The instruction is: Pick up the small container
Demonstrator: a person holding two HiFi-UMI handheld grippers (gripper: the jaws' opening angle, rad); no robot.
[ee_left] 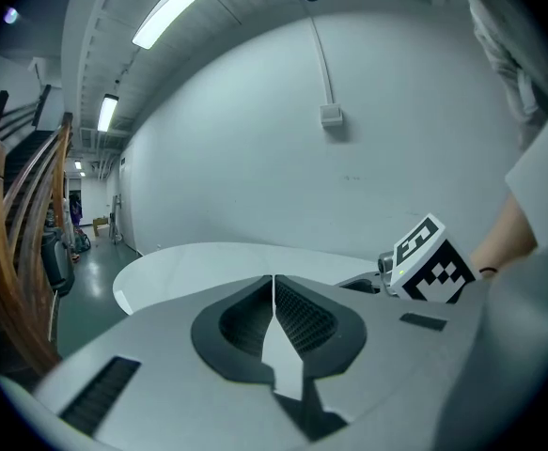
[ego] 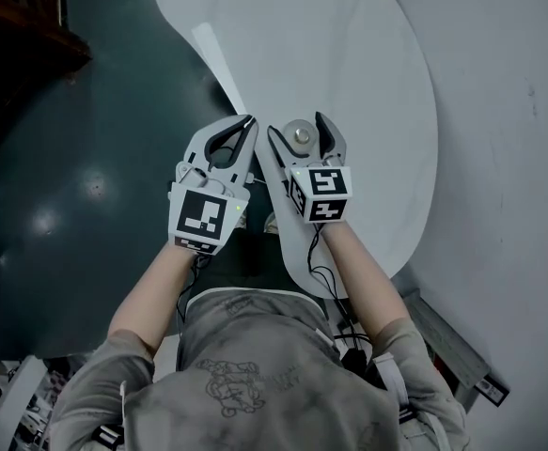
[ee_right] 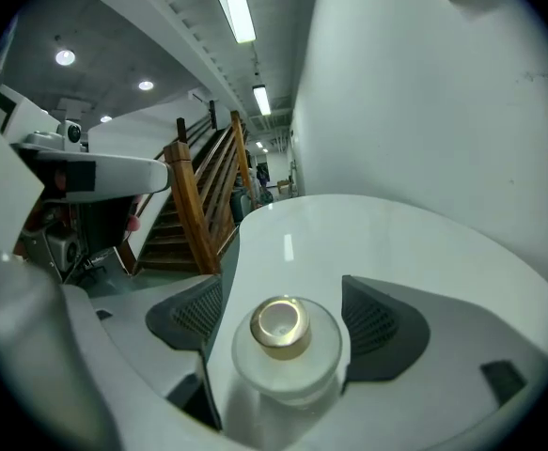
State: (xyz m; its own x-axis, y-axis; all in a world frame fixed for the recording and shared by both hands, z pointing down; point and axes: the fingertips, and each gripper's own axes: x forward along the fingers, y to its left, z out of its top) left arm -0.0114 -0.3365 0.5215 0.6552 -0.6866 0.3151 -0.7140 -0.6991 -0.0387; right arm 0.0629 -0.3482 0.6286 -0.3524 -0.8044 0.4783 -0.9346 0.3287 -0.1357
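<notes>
While the right gripper (ee_right: 283,287) gapes around the small container (ee_right: 283,346), pads clear, its base is hard to make out; the left gripper (ee_left: 274,282) is closed, empty.

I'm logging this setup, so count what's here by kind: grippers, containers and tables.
Grippers: 2, the left gripper and the right gripper
Containers: 1, the small container, gold-capped, between the right gripper's open jaws
Tables: 1, the white table
Total: 4
</notes>
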